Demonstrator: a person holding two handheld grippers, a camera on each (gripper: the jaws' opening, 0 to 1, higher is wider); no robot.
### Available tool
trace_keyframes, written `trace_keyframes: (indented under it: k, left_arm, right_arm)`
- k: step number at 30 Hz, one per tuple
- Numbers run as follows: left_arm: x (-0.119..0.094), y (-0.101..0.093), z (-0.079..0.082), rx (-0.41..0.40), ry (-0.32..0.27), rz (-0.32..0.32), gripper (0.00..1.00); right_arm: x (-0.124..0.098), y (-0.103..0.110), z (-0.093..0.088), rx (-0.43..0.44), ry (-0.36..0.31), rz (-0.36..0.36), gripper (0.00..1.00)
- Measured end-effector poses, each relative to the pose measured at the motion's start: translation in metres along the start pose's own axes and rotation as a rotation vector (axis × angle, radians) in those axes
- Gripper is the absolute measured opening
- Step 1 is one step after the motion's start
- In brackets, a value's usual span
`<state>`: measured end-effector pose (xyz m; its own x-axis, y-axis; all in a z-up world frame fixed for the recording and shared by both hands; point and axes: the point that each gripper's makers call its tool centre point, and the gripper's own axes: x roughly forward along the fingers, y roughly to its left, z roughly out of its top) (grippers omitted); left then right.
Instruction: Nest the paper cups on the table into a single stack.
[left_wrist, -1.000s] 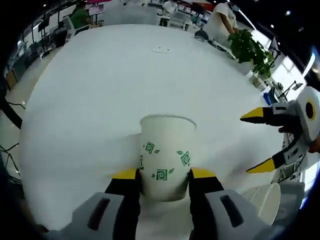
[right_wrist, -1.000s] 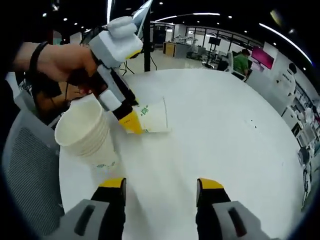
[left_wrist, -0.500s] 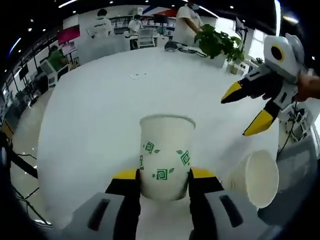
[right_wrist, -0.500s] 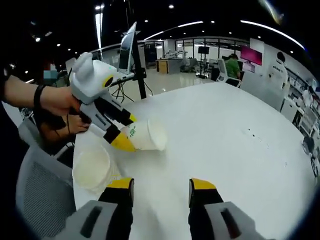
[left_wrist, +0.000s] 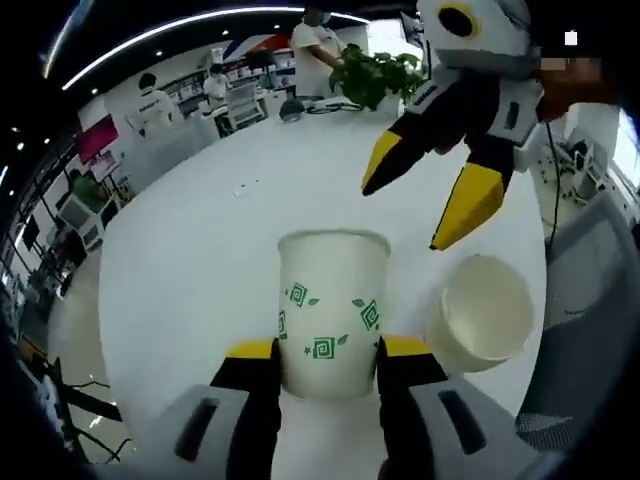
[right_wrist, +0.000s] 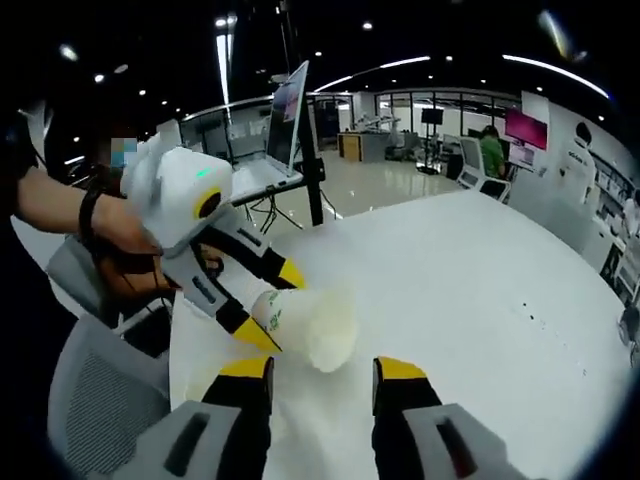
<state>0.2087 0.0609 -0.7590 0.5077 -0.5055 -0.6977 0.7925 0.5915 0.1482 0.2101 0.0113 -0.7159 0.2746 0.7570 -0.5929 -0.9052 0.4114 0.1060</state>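
Observation:
A white paper cup with green prints (left_wrist: 333, 310) is pinched near its base by my left gripper (left_wrist: 327, 348), which is shut on it, the mouth pointing away. To its right a stack of nested paper cups (left_wrist: 480, 318) stands on the white table (left_wrist: 190, 260), its open mouth showing. My right gripper (left_wrist: 400, 218) hangs open above the stack, with nothing between its yellow fingertips (left_wrist: 468, 200). In the right gripper view the left gripper (right_wrist: 275, 305) holds the cup (right_wrist: 315, 325) tipped sideways, just ahead of my open right gripper (right_wrist: 320, 368).
A grey mesh chair (left_wrist: 590, 300) (right_wrist: 95, 400) stands at the table edge by the stack. A potted plant (left_wrist: 375, 75) sits at the far side. A laptop on a stand (right_wrist: 290, 110) rises beyond the table (right_wrist: 480, 290). People sit in the background.
The left gripper, still holding the cup, has come closer to the right gripper. The right gripper now hangs right over the stack. The stack has slipped out of the right gripper view.

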Motion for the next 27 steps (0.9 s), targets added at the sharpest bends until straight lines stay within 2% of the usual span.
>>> trace_keyframes:
  k: [5,8,11,16,20,27]
  left_arm:
    - [-0.005,0.001,0.003,0.042,0.001,0.011,0.35]
    - [-0.009,0.001,0.001,0.126,0.008,0.023,0.36]
    - [-0.016,-0.004,0.007,0.195,-0.010,0.039,0.36]
    - [-0.023,-0.011,0.011,0.308,0.001,0.058,0.36]
    - [-0.029,-0.016,0.017,0.345,-0.012,0.064,0.36]
    - [-0.036,-0.024,0.024,0.401,-0.037,0.073,0.36]
  right_arm:
    - [0.007,0.010,0.011,0.042,-0.005,0.051,0.37]
    - [0.011,0.017,0.018,0.065,-0.007,0.073,0.36]
    - [0.013,0.033,0.019,0.110,0.003,0.128,0.36]
    - [0.012,0.049,0.019,0.096,0.018,0.166,0.34]
    - [0.014,0.051,0.025,0.110,0.005,0.186,0.32]
    - [0.015,0.066,0.031,0.123,-0.005,0.204,0.26]
